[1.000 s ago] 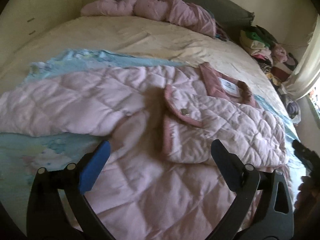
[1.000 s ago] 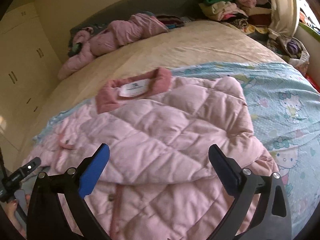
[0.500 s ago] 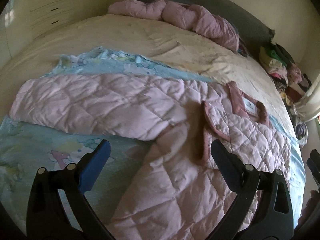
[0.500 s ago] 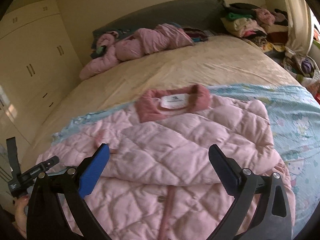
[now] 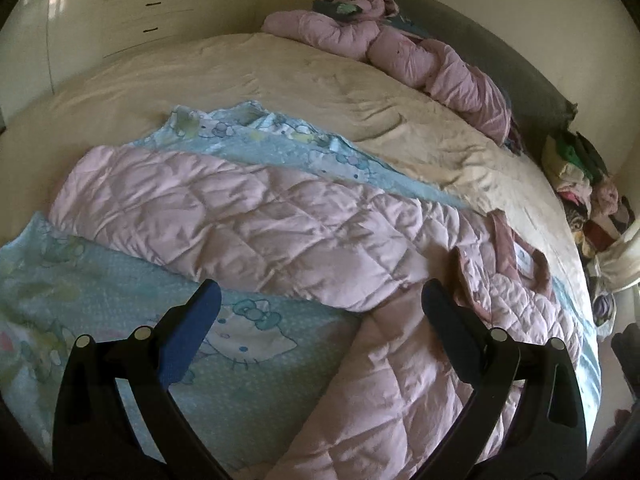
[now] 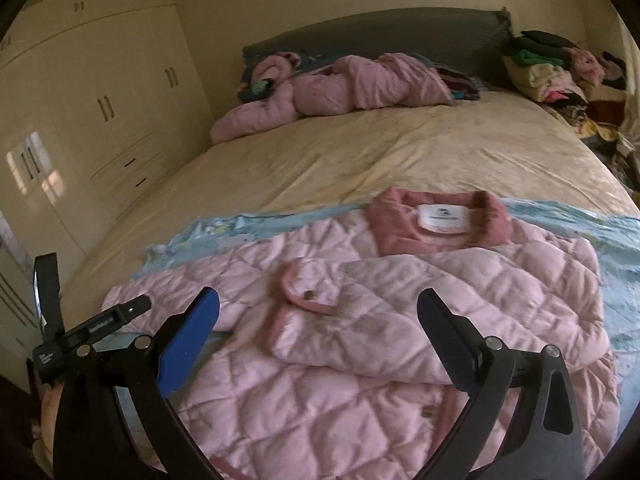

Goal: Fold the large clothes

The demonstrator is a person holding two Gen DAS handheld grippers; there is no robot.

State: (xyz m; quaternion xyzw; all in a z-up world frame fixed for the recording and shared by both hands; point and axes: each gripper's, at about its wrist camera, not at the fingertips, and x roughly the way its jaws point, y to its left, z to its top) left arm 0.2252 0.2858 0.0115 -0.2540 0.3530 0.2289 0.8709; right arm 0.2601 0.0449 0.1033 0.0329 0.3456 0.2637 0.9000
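Spread across the lower half of both frames, a pale pink quilted jacket with a darker pink collar [image 6: 400,320] lies face up on a light blue cartoon-print sheet [image 5: 248,344], itself laid over a cream bedspread [image 6: 380,152], seemingly to give the fold a flat working surface. One sleeve [image 6: 360,308] is already folded in over the chest, its snap-buttoned cuff at mid-frame in the right wrist view. The other sleeve [image 5: 200,204] stretches out straight toward the left of the left wrist view, and looks like the next part to bring in.

The left gripper [image 5: 318,300] hangs above the sheet and the jacket's underarm with jaws wide apart, holding nothing, probably lining up on the outstretched sleeve. The right gripper [image 6: 318,308] is likewise released and empty, poised over the folded sleeve, perhaps ready to pin it. At lower left of that view, the other handheld unit [image 6: 88,328] juts in.

Behind, a second bundled pink quilted garment [image 6: 340,84] sits by the grey headboard [image 6: 380,36]; a heap of assorted clothes [image 6: 560,68] fills the upper right.
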